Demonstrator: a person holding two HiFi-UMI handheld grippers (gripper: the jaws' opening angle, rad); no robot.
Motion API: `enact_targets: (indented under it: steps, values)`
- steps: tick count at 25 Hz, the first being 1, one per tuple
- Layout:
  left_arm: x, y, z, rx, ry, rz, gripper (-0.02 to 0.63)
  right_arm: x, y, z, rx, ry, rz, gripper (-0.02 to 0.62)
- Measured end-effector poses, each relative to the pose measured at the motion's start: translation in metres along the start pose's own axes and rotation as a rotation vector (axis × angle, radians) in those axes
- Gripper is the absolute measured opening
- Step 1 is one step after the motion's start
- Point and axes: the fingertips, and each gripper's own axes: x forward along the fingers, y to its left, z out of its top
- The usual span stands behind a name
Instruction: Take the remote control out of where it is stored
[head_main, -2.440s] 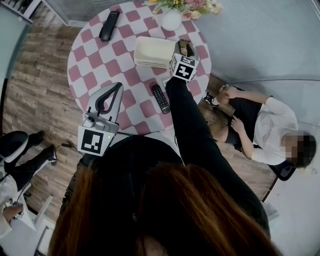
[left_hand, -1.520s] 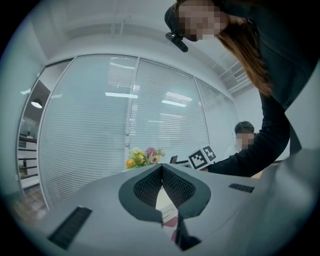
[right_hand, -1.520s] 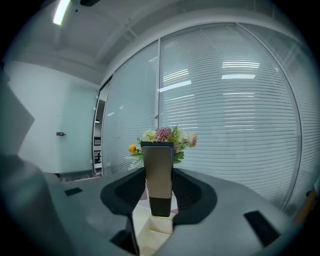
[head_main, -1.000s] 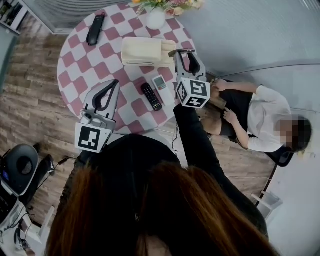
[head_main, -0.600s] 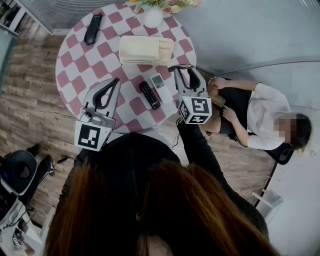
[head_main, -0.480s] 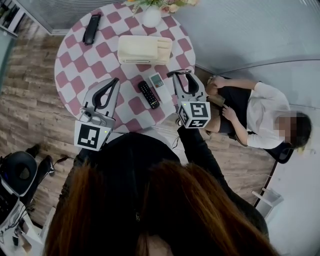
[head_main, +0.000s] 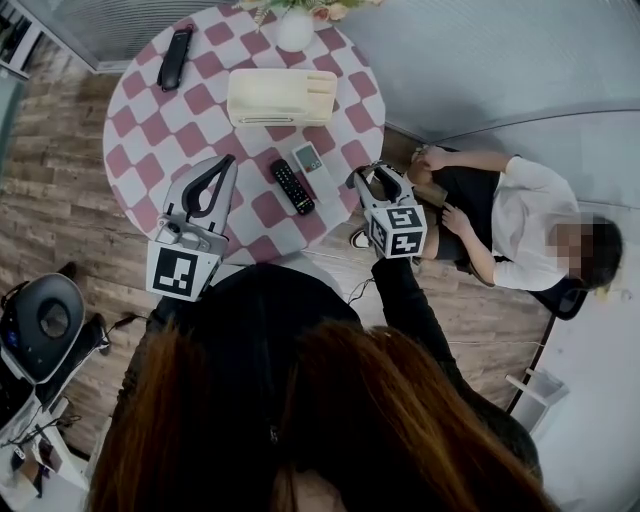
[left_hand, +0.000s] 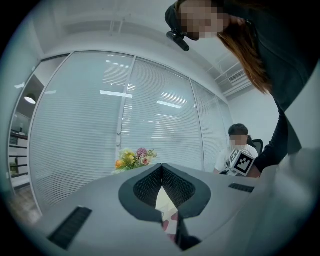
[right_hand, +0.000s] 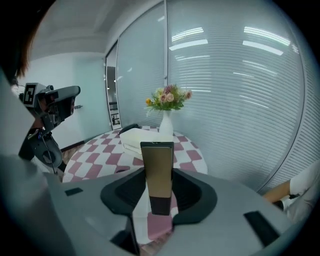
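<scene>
At the upper left of the head view a long black device lies near the edge of the round checked table, untouched. Below it, at the table's lower left, the left gripper hovers with its jaws drawn together at the tips and nothing between them; its own view shows only cloth through the slit.

In the upper middle sits the cream storage box, with a flower vase just behind it. Below the box, a black remote and a white remote lie side by side on the cloth, already out of storage.

Right of them, over the table's lower right edge, the right gripper is clamped on a slim gold-brown remote, which stands upright between its pads and well apart from the box. A seated person is at the far right.

The lift-out looks finished, so the step in hand is probably carrying this remote to a resting spot. The next move would call for bringing it over bare cloth beside the other two, laying it flat, then parting the jaws.
</scene>
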Motion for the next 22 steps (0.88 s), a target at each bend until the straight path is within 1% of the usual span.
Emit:
enact_targets:
  steps: [5, 12, 22]
  values:
    - [0.000, -0.001, 0.001, 0.001, -0.004, 0.004, 0.009, 0.012, -0.019, -0.032, -0.012, 0.186, 0.027, 0.176]
    - [-0.008, 0.006, 0.001, 0.003, -0.004, 0.037, 0.009, 0.036, -0.020, -0.054, 0.016, 0.381, 0.150, 0.176]
    - [-0.017, 0.016, -0.001, 0.002, 0.003, 0.080, 0.009, 0.076, -0.016, -0.054, 0.000, 0.505, 0.213, 0.175]
